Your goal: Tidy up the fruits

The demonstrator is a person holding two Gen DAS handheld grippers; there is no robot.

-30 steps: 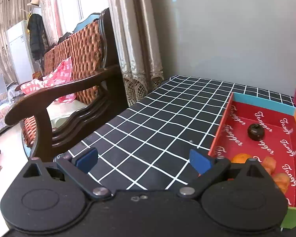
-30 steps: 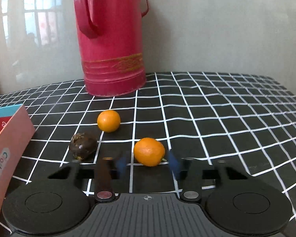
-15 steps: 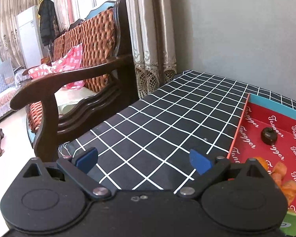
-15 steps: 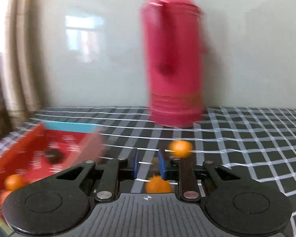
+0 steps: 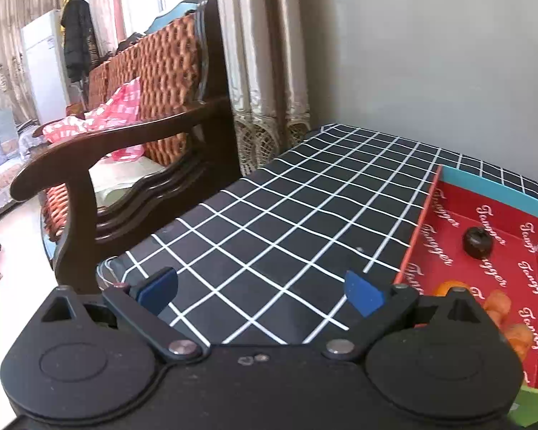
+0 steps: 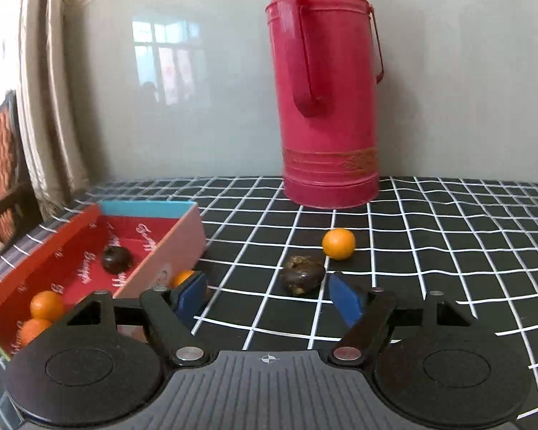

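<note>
Right gripper (image 6: 269,295) is spread wide and holds nothing; it hovers low over the checked tablecloth (image 6: 430,251). Your nearest loose fruit is the dark wrinkled one (image 6: 302,276), just beyond the blue pads and a little right of centre between them. It looks lumpy and slightly oval, long axis roughly left-right, with a crusty patch on top. One smooth round orange (image 6: 338,243) sits farther and right of it, near but apart. Another orange (image 6: 182,278) peeks out behind the left pad, close against the outer wall of the red box (image 6: 168,251).

That cardboard box lies to the left and already holds a dark fruit (image 6: 115,259) and two oranges (image 6: 46,305) at its near end. A glossy red thermos (image 6: 328,107) stands at the far side.

Left gripper (image 5: 262,286) is also spread and empty, over bare cloth left of the box, so your right hand is the closer one. I judge the dark fruit the likeliest next pick.
</note>
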